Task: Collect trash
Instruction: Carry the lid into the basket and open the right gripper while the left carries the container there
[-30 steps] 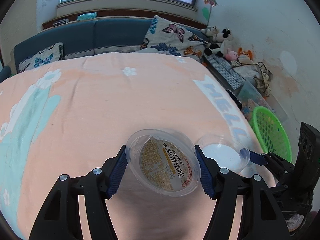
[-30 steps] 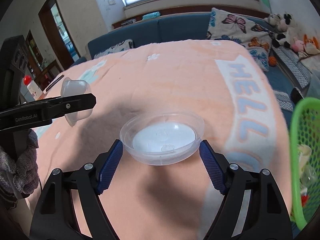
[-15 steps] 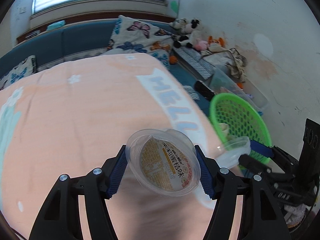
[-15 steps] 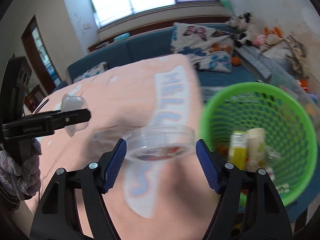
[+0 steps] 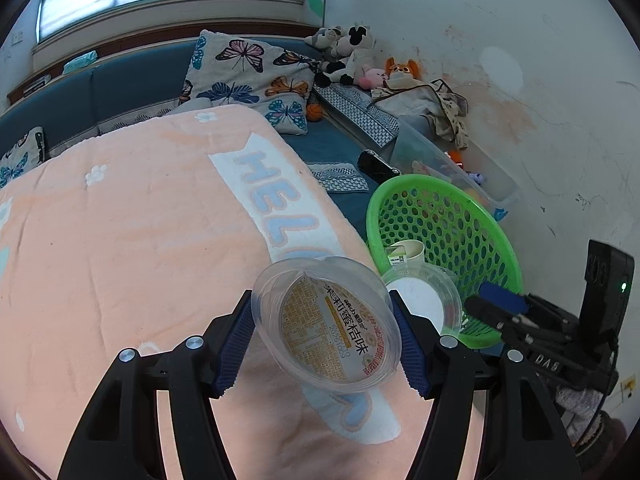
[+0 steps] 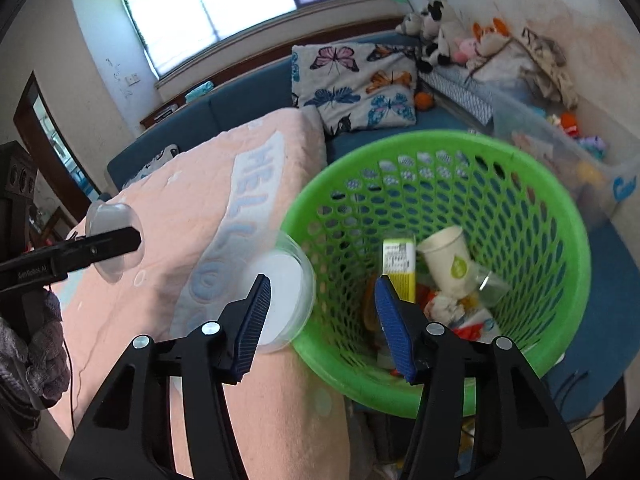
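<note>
The left gripper is clamping a clear plastic cup with an orange printed seal, holding it over the edge of the peach blanket. The right gripper is narrowing its jaws with nothing pressed between them — the clear lid is sitting just outside the left finger, against the rim of the green basket, and seems to be slipping free. That lid is looking like the risk: balanced on the rim, it could be tipping back onto the blanket or down to the floor rather than in with the paper cup and wrappers. The cup could miss too if it is let go short of the rim. The blanket is soft and rumpled; behind it a blue sofa is carrying butterfly cushions and plush toys under a bright window.
</note>
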